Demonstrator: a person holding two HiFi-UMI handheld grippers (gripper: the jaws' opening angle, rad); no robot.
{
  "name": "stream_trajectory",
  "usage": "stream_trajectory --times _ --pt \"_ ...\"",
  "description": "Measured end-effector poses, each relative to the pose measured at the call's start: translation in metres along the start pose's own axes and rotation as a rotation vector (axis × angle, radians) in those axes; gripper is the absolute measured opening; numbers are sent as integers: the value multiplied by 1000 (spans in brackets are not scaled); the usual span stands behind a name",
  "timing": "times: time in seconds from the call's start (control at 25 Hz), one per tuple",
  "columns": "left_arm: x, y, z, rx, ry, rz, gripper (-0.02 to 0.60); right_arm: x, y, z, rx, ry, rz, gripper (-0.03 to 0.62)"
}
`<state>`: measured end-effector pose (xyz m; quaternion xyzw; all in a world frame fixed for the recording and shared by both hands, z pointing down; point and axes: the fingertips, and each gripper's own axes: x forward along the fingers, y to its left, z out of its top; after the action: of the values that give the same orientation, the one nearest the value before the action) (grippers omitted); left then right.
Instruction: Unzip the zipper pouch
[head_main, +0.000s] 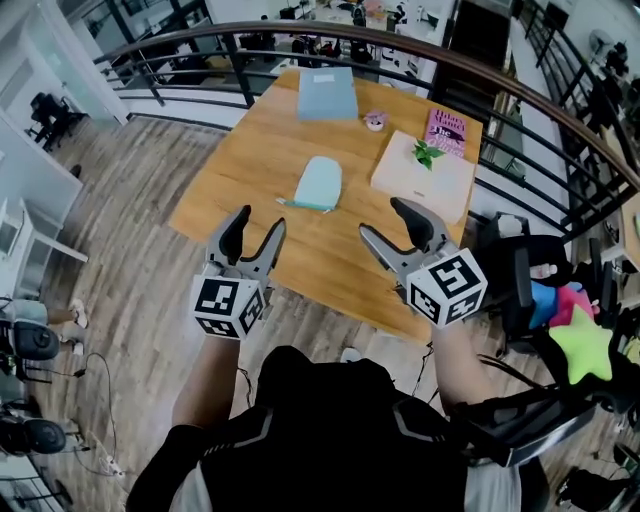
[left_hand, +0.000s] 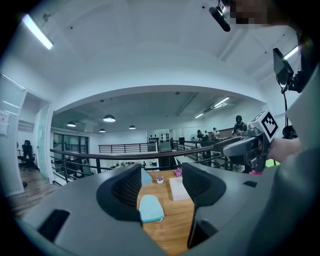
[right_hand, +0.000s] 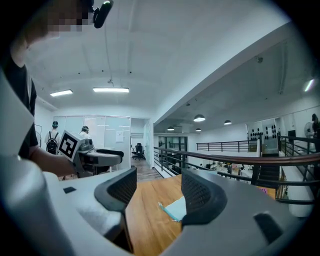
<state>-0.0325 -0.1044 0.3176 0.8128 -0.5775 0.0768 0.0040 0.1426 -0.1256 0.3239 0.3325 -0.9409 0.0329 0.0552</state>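
A light blue zipper pouch (head_main: 319, 184) lies flat in the middle of the wooden table (head_main: 260, 150), its zipper pull at the near left corner. My left gripper (head_main: 251, 232) hovers open over the table's near edge, short of the pouch. My right gripper (head_main: 384, 223) is open too, to the right of the left one and also nearer me than the pouch. In the left gripper view the pouch (left_hand: 150, 208) shows between the empty jaws. The right gripper view catches the pouch (right_hand: 175, 208) partly hidden behind the right jaw. Nothing is held.
A pale blue folder (head_main: 327, 93) lies at the table's far end. A cream box (head_main: 424, 175) with a green sprig and a pink book (head_main: 447, 131) sit at the right, with a small round object (head_main: 375, 121) near them. A curved railing (head_main: 300, 35) rings the table. Plush toys (head_main: 575, 335) are at my right.
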Motion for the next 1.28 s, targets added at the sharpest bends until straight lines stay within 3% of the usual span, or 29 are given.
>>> stream_trajectory --times 0.28,0.64,0.96,1.28 --pt "41 35 -16 -40 2 -95 270 40 -10 -8 0 36 -63 276" --pt "87 115 -21 -37 -17 -224 270 108 -16 -13 22 89 -205 270" --pt "115 152 -39 -54 8 -349 270 151 -15 -14 60 118 -291 261" --pt "135 158 -66 -55 64 -391 270 170 -28 -41 65 161 -279 242"
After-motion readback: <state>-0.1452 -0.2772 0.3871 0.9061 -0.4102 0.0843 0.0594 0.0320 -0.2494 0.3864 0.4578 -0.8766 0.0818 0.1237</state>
